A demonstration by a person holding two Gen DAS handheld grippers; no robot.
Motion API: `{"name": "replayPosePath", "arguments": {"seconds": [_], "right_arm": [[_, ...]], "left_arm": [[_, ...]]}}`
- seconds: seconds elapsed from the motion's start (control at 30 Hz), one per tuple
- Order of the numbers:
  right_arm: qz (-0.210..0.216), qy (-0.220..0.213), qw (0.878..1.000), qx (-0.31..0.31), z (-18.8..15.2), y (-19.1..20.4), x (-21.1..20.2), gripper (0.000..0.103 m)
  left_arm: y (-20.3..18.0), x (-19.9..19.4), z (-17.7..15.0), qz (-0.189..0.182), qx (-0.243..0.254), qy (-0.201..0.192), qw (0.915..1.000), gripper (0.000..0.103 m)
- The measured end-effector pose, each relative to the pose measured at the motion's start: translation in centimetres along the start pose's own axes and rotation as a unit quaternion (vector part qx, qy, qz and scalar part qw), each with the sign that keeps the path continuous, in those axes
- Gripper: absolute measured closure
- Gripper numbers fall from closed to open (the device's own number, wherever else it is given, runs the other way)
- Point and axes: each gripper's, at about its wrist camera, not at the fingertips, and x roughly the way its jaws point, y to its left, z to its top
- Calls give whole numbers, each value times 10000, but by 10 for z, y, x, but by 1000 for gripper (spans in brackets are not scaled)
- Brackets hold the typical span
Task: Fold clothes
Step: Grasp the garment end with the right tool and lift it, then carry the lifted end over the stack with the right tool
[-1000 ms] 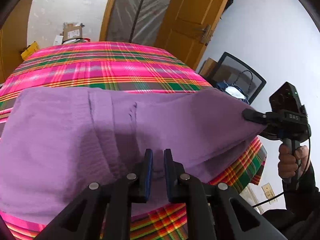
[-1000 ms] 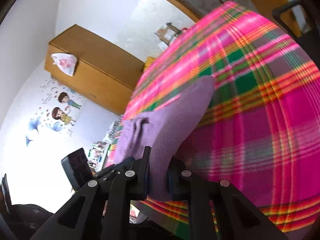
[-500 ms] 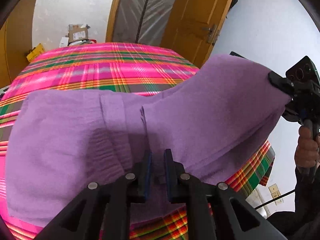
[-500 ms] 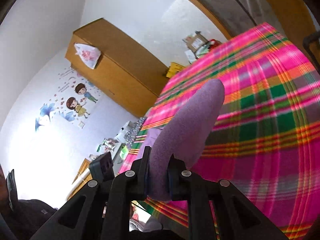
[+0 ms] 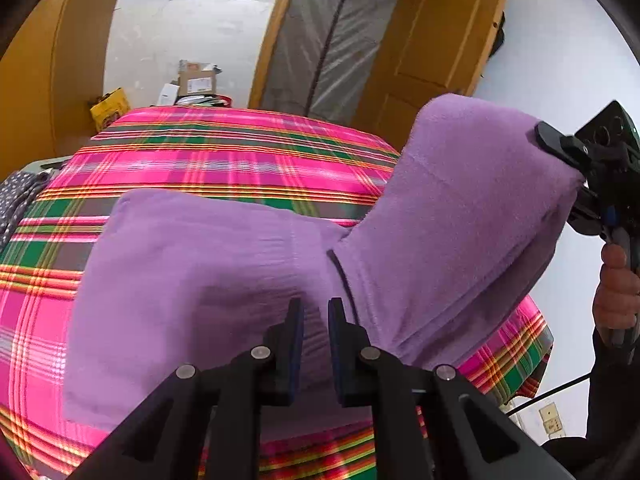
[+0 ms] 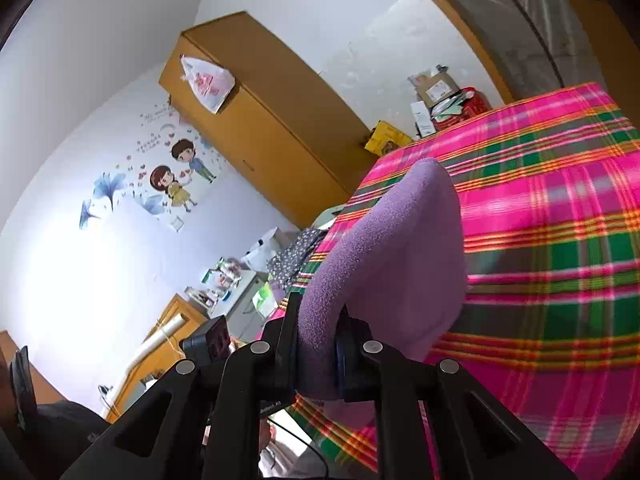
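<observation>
The purple fleece garment (image 5: 224, 264) lies across the pink plaid cloth (image 5: 224, 160) covering the table, its right end lifted off the surface. That raised end is pinched in the right gripper (image 6: 316, 344) — its fingers are clenched on a thick fold of the fleece, held above the plaid. The left gripper (image 5: 316, 332) sits at the garment's near edge, its fingers drawn close with purple fabric between them, clamped on it. Behind the table stands a wooden door (image 5: 432, 48).
</observation>
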Motion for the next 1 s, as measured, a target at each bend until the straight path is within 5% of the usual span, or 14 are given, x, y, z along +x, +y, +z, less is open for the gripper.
{"name": "replayPosePath", "arguments": {"seconds": [0.37,0.73,0.83,0.87,1.0], "right_arm": [[9,810,9947,-639,26,56,103,89],[-110,2017,9767,-720,-4,61,239,85],[-50,2400,9693,-534,-18,53,268,69],[58,2430,9688,-496,-21,54,270,55],[566,2414,9679,-416,-28,64,270,53]], "left_arm": [[41,-35,-11,367,-461,-265,9979,91],[94,-59,-28,893,-1051,-374,9897,91],[105,-66,-33,1031,-1179,-380,9869,91],[110,-69,-34,1079,-1219,-390,9859,91],[127,-77,-35,1237,-1400,-458,9813,91]]}}
